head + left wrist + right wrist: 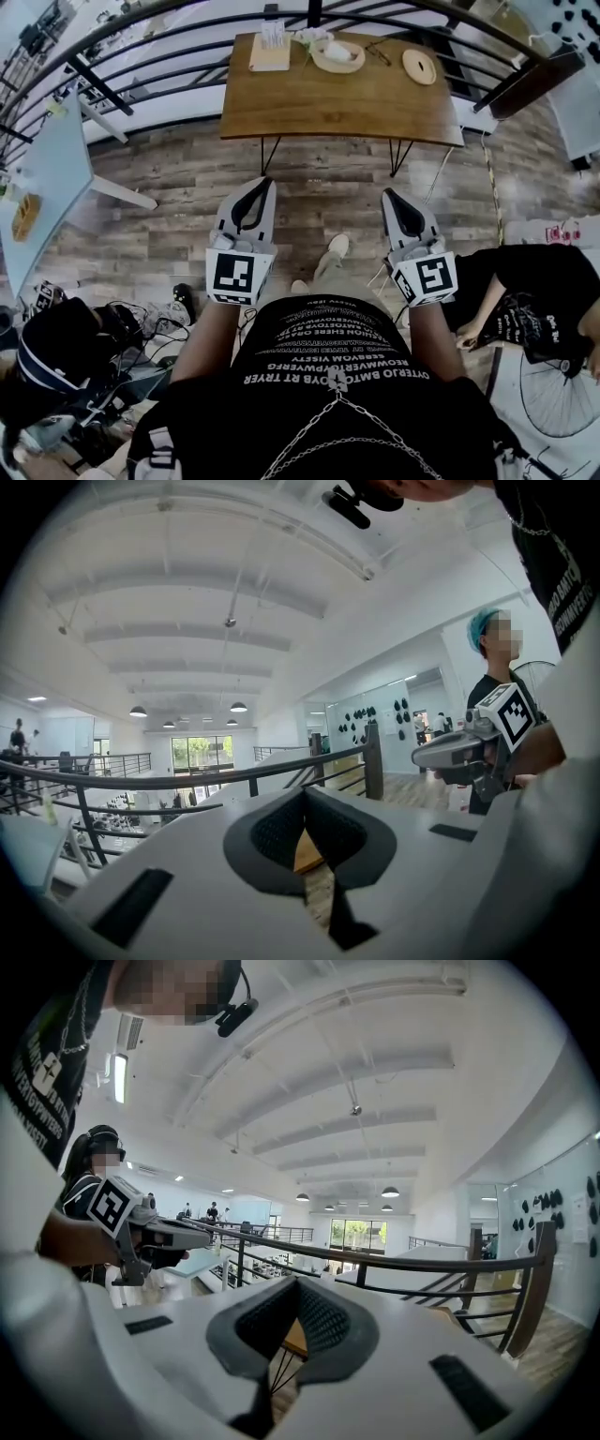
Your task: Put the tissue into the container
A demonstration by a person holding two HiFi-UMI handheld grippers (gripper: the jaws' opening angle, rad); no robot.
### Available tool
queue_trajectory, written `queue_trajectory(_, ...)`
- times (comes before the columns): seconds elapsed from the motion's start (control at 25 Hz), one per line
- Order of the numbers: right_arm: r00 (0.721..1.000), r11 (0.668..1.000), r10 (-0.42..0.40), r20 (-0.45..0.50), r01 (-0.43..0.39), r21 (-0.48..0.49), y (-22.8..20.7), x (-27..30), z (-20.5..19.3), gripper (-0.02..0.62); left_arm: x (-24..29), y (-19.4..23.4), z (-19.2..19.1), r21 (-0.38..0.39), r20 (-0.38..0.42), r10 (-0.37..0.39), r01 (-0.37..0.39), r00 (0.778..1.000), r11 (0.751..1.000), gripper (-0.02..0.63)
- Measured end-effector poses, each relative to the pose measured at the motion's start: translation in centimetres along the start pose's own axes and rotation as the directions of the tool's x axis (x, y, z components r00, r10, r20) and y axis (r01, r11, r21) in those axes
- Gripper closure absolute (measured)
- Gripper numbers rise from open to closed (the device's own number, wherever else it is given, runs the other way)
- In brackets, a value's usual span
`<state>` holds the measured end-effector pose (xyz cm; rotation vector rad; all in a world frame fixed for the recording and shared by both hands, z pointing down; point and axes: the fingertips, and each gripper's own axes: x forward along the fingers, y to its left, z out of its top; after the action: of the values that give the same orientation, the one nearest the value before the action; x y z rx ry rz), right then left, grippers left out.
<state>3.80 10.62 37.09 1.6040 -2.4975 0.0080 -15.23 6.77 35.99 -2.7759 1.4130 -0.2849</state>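
Wood-brown, the worktop (pixel 342 103) stood well ahead of me across an open stretch of plank floor (pixel 178 187). Its near edge faced me and its far edge ran close by the black railing (pixel 169 58). The tissue (pixel 273 34) stuck up white from a tan box (pixel 270 58) near the worktop's far left corner. Just to its right sat the round container (pixel 337 56), and a round disc (pixel 419 66) lay apart, further right. Both tools hung close to my body, well short of the near edge. The left tool (pixel 266 184) had its jaws together on nothing, and the right tool (pixel 388 195) was likewise closed and empty. A pale table (pixel 47 178) hemmed the left side. A seated person (pixel 534 291) on the right and a dark bag (pixel 52 356) on the left crowded the floor beside me.
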Motion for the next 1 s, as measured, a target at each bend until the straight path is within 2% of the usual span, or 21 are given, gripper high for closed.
queue_trajectory(0.6,0.999,1.0,0.01,-0.035,-0.009,0.021,-4.8,4.2,-1.7,0.589,6.5,0.8,-1.0,-0.02,-0.037,-0.005,0.004,0.999,1.0,0.581)
queue_trajectory(1.0,1.0,1.0,-0.003,-0.016,0.004,0.027,-9.7,6.1,-1.9,0.589,12.0,0.3,-0.3,0.003,-0.039,-0.018,0.018,0.999,1.0,0.581)
